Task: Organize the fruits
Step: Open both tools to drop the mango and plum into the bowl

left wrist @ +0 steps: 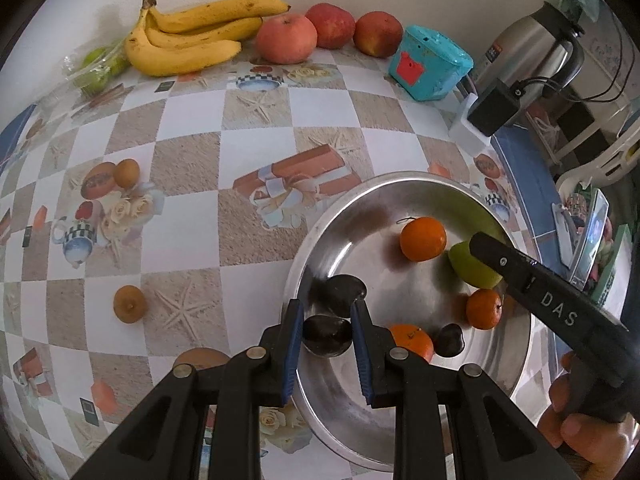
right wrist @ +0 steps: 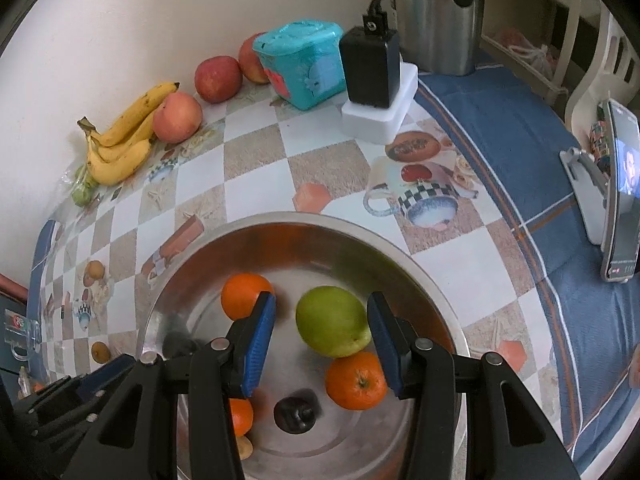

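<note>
A steel bowl point(left wrist: 320, 248) point(right wrist: 424, 276) holds three oranges point(left wrist: 423, 238), a green apple point(left wrist: 472, 268) point(right wrist: 332, 320) and a dark plum point(left wrist: 449, 340) point(right wrist: 296, 414). My left gripper point(left wrist: 326, 326) is shut on a dark plum point(left wrist: 327, 337) just above the bowl's left rim; its reflection shows on the bowl wall. My right gripper point(right wrist: 320, 336) is open over the bowl, its pads on either side of the green apple and apart from it. An orange point(right wrist: 356, 380) lies just below the apple.
Bananas point(left wrist: 188, 36), three red apples point(left wrist: 286, 38) and bagged green fruit point(left wrist: 96, 66) lie along the back wall. Two small brown fruits point(left wrist: 129, 304) point(left wrist: 126, 172) sit on the tablecloth. A teal box point(left wrist: 430, 62), charger point(right wrist: 372, 68), kettle point(left wrist: 528, 48) and phone point(right wrist: 620, 196) stand at right.
</note>
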A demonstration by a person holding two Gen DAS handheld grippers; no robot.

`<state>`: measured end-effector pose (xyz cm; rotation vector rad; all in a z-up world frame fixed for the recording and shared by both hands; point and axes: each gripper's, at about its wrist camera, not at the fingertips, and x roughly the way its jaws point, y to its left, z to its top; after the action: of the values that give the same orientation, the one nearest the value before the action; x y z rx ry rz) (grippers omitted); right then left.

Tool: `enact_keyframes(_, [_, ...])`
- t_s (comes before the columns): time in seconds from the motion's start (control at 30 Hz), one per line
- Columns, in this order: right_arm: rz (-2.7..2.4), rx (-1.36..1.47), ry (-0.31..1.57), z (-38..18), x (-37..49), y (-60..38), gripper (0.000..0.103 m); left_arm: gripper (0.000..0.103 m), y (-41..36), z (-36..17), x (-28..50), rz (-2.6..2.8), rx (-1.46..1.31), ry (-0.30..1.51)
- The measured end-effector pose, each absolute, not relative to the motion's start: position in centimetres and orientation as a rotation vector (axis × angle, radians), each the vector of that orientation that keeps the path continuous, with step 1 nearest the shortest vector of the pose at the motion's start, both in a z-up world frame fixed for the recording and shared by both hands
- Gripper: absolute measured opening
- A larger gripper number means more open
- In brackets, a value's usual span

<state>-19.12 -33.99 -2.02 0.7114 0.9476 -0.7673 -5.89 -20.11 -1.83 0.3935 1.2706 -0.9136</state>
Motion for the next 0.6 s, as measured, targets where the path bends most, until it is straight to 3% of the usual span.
enact_keyframes(0.37, [-0.782, 0.724, 0.946, -2.02, -19.33, -34.22, 0.05, 0.029, -20.2, -2.02, -6.04, -0.921, 0.395, 1.28])
enact_keyframes(0.47, [-0.79, 0.728, 0.944, -2.04, -19.44, -34.28, 0.05, 0.036, -20.13, -2.03, -5.93, -0.923, 0.384, 1.287])
enact_keyframes(0.6, [-0.793, 0.725, 0.946, -2.07, -19.36, -34.3, 0.05, 0.037, -20.21, -1.89, -6.01, -0.928, 0.388, 1.282])
